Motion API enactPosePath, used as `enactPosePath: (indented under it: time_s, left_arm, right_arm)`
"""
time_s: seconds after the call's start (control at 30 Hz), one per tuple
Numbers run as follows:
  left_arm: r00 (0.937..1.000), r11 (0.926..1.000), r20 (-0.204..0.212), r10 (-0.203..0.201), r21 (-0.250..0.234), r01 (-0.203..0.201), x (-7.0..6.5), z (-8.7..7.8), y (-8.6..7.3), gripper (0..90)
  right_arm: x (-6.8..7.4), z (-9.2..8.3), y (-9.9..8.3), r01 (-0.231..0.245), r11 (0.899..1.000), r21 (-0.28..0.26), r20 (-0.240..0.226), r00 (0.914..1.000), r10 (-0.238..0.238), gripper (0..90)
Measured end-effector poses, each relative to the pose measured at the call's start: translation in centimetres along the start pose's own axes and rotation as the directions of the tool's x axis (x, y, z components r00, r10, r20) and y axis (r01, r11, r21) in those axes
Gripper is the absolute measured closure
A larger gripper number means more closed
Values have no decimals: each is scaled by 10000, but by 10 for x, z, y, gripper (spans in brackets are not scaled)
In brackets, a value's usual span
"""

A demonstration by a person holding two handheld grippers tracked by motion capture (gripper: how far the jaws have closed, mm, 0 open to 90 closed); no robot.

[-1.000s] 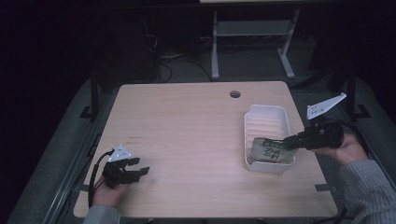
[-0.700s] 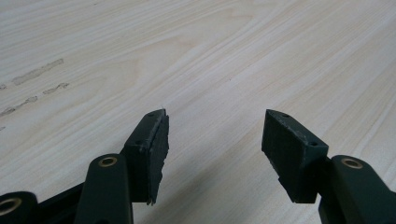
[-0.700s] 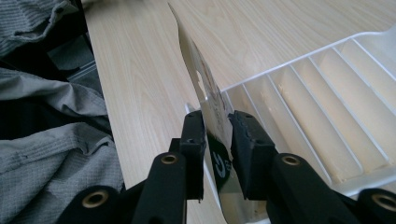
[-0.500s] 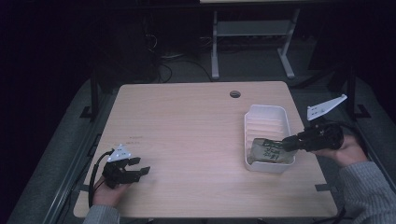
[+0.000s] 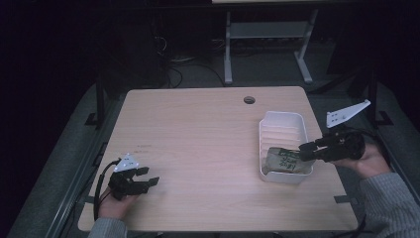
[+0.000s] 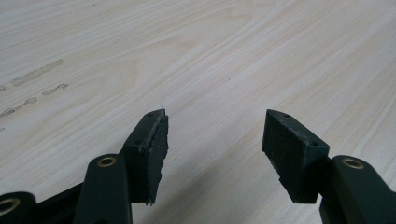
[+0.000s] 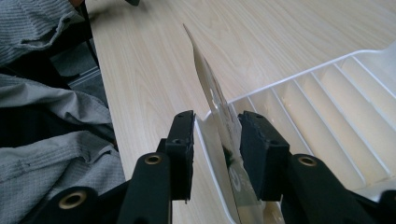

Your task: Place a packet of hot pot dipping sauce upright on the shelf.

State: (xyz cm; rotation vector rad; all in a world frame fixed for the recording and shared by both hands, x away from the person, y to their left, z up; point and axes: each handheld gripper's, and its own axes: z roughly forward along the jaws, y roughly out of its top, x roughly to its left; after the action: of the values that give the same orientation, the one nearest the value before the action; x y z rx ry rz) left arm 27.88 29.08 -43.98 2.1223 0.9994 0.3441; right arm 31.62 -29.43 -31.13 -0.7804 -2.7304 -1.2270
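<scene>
A flat olive-green packet [image 5: 283, 159] with pale print stands tilted at the near end of a white ribbed tray [image 5: 281, 116] on the right of the wooden table [image 5: 198, 139]. My right gripper [image 5: 303, 150] reaches in from the right. In the right gripper view, my right gripper [image 7: 215, 116] is partly open. Its jaws straddle the tray [image 7: 327, 93] wall and the upright packet [image 7: 205, 70], which rests against the right pad. My left gripper [image 5: 148, 176] lies open near the table's front left corner. In its own view, the left gripper [image 6: 212, 116] has bare wood between its jaws.
A round cable hole [image 5: 249, 99] sits near the table's far edge. A metal frame [image 5: 267, 34] stands on the floor behind the table. A grey sleeve [image 7: 42, 116] hangs beside the near table edge, left of the right jaws.
The right gripper has shifted a little to the right at the tray. The packet and the left gripper have stayed in place.
</scene>
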Motion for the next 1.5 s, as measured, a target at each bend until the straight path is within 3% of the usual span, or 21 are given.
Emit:
enactPosePath:
  time_s: [0.47, 0.73, 1.5]
  left_arm:
    - [10000, 10000, 49, 74, 38, -74, -2, 0, 0, 395]
    - [9999, 9999, 56, 108, 44, -108, -2, 0, 1, 394]
    - [9997, 9997, 100, 221, 81, -222, -5, 2, 2, 394]
  right_arm:
    - [13, -1, 9, 304, 9982, -521, -43, 9995, -307, 598]
    - [28, 2, 14, 647, 9959, -628, -94, 9978, -655, 581]
    - [62, 5, 3, 1144, 9893, -902, -145, 9931, -1162, 571]
